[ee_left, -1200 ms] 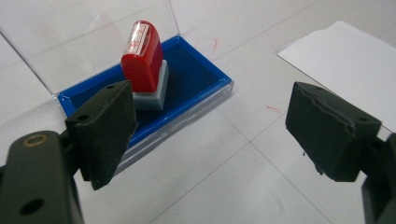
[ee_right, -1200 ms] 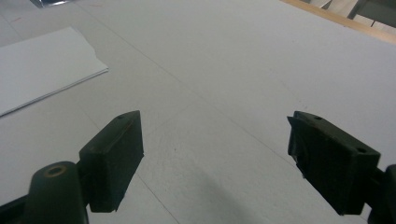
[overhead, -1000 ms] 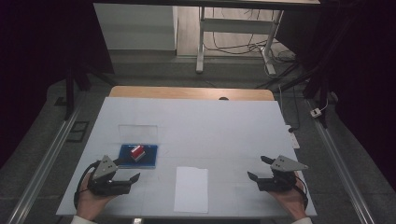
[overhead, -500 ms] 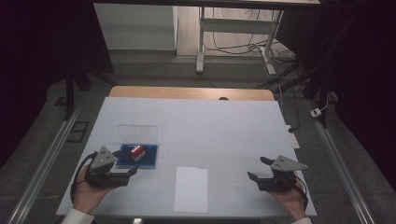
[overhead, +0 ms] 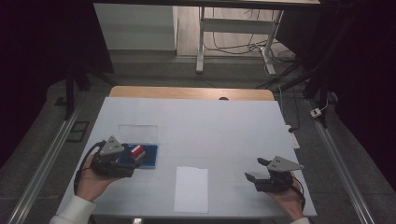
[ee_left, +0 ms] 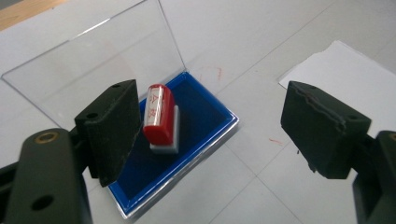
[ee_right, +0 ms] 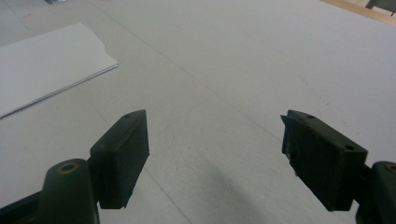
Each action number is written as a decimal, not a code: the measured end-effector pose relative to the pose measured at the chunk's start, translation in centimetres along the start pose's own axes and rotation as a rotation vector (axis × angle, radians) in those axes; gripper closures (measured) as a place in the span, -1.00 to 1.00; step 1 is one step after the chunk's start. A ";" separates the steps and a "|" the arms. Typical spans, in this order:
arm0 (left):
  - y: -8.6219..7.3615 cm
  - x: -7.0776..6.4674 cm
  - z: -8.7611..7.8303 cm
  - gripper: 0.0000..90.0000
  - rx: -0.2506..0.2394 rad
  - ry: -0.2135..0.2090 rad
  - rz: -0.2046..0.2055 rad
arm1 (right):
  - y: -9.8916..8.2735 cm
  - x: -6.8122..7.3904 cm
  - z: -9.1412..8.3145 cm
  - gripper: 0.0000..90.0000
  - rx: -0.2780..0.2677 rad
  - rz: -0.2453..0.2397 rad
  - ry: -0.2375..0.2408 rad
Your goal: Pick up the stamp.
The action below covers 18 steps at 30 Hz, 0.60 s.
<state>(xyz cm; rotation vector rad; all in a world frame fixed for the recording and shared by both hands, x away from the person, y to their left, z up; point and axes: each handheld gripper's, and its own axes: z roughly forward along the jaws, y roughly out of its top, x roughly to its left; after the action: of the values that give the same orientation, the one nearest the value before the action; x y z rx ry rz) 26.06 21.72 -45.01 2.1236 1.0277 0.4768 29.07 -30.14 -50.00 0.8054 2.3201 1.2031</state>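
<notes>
- Left gripper point(overhead: 133, 161), black two-jaw tool with a grey three-cornered plate on top, sits in the person's left hand point(overhead: 91, 182) at the near left of the table, just beside the tray.
- Its jaws stand wide and have just been closing a little; the pads press on nothing. In the left gripper view point(ee_left: 210, 126) the stamp shows close beside the left-hand jaw, not gripped.
- Red plastic stamp with a white base point(ee_left: 160, 119), white label strip along its top, stands tilted inside the shallow blue tray point(ee_left: 205, 116).
- The tray's clear hinged lid point(ee_left: 93, 70) is raised behind it. Blue tray also seen from above point(overhead: 149, 156), stamp on it point(overhead: 137, 151).
- White sheet of paper point(overhead: 191, 189) lies flat at the near middle of the white table point(overhead: 210, 126), well apart from the tray.
- Right gripper point(overhead: 256, 170), same build, held in the right hand point(overhead: 287, 198) at the near right. Jaws wide apart, nothing between them; bare tabletop beneath point(ee_right: 215, 149).
</notes>
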 end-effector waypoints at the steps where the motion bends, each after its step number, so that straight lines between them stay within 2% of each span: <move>1: 0.2 0.1 0.1 -0.54 0.005 -0.005 0.002 | 0.0 0.0 -0.1 -0.49 0.002 -0.002 -0.007; 6: 1.1 0.5 0.6 -0.51 0.032 -0.005 0.015 | 0.0 0.1 0.2 -0.48 0.004 -0.001 0.006; 14: 1.7 1.5 2.1 -0.47 0.084 0.007 0.029 | 0.0 0.3 0.5 -0.48 0.021 -0.010 -0.009; 18: 1.8 2.5 2.6 -0.41 0.100 0.000 0.007 | -0.1 0.4 0.6 -0.48 0.024 -0.010 0.000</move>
<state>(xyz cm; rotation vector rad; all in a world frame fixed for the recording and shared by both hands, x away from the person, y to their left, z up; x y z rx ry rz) 30.03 21.79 -45.40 2.2159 1.0648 0.4367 29.11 -29.56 -50.46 0.8012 2.3403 1.1726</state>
